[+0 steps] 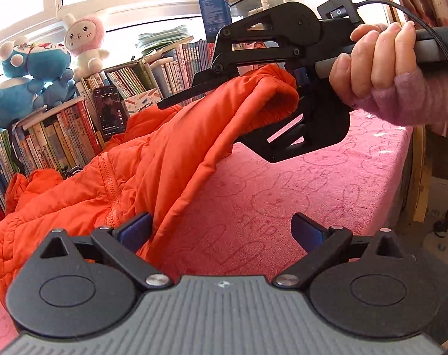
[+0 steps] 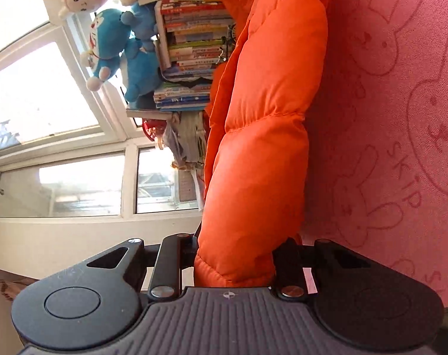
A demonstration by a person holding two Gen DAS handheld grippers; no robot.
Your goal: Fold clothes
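In the left wrist view, the left gripper (image 1: 221, 230) hangs low over a pink rabbit-print cloth (image 1: 298, 195) that covers the worktop. Its jaws are spread wide with nothing between them; the left blue pad (image 1: 135, 230) sits just beside the edge of an orange quilted jacket (image 1: 129, 171). The jacket lies heaped on the cloth, and one sleeve rises off it to the right gripper (image 1: 295, 88), whose jaws pinch the sleeve's cuff. A hand (image 1: 378, 62) in a pink knitted sleeve grips that tool's handle. Behind the jacket stand rows of books (image 1: 61, 139) with a phone (image 1: 110, 112) propped against them and plush toys (image 1: 43, 68) on top.

In the right wrist view, turned sideways, the right gripper (image 2: 234, 261) has its jaws pressed onto the puffy orange sleeve, which stretches away from the camera above the pink cloth (image 2: 401, 118). Windows (image 2: 61, 177) fill the left.
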